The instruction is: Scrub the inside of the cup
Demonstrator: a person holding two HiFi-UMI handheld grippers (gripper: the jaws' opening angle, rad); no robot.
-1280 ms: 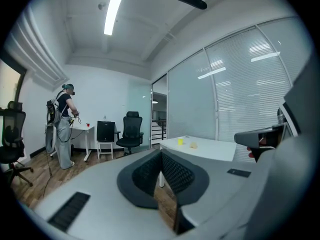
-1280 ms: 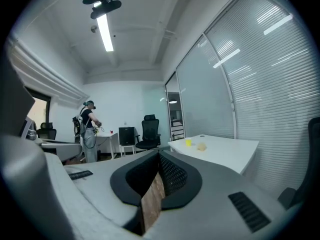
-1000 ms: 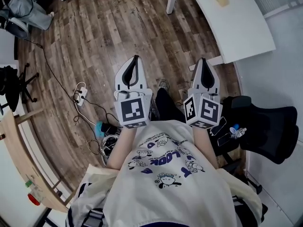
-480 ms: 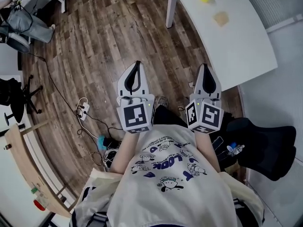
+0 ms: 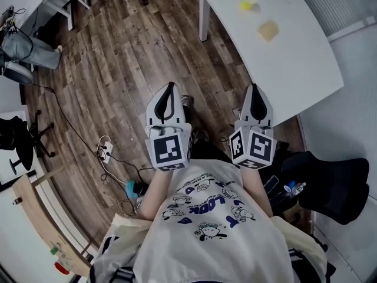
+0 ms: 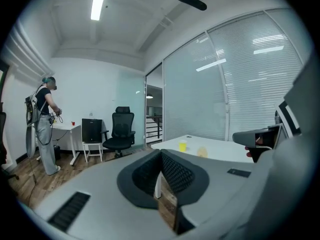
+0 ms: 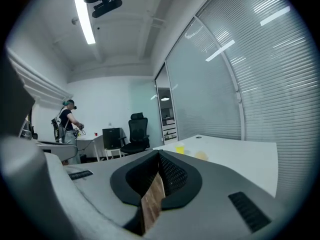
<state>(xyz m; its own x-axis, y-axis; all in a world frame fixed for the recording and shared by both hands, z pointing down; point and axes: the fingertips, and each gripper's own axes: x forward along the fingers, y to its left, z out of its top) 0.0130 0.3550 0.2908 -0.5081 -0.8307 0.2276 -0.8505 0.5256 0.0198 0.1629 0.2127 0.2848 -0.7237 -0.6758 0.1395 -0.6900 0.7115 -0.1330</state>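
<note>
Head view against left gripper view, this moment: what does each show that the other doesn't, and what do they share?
Only the head view: the power strip and cables on the floor, and the wearer's printed shirt.

Only the left gripper view: the ceiling light, and another person seen full-length at a far desk; the head view has at most a grey shape at its left edge there.

Both: the left gripper, jaws shut with nothing between them, and the white table bearing the yellow cup and a tan pad.
</note>
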